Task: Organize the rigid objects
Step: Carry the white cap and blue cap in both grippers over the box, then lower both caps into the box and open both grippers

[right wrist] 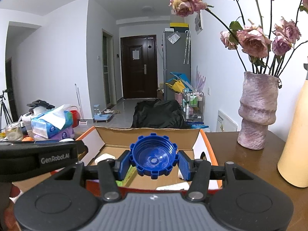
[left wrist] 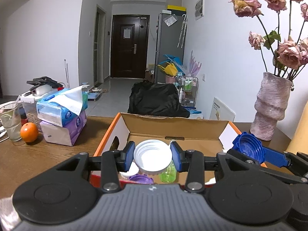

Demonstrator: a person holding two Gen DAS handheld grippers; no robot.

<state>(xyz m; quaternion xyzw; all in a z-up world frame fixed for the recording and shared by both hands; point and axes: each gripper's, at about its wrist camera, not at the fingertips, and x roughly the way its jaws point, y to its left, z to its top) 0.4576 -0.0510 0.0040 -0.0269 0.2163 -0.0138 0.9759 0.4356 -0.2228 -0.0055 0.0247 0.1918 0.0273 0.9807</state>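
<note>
We have both grippers over the open cardboard box (left wrist: 173, 127), which sits on the brown table (left wrist: 25, 157) with its flaps up and its orange outer wall showing. Our left gripper (left wrist: 152, 155) is closed down on a white lid (left wrist: 153, 156), the blue pads pressing on its two sides, the lid's hollow ribbed inside turned toward the camera above the near part of the box. Our right gripper (right wrist: 154, 162) stands a little wider and has hold of a blue cap (right wrist: 154, 156) with a notched rim, also hollow side toward the camera; the left pad plainly touches it, and on the right we cannot tell whether the pad quite meets the rim. In the left view that same cap (left wrist: 248, 146) shows just beside the box's right flap. Below the white lid, inside the box, lie a green bottle (left wrist: 167, 173), a purple cap (left wrist: 140, 179) and another white lid (left wrist: 130, 171), so the near corner is already crowded. To the right on the table stands a rough pink vase (right wrist: 256, 113) with dried roses (right wrist: 254, 40), and nearer to us a pale yellow bottle (right wrist: 294, 146), close to the right gripper's side. To the left, well apart from the box, we see stacked tissue packs (left wrist: 63, 115), a glass (left wrist: 11, 123) and an orange (left wrist: 29, 132).
</note>
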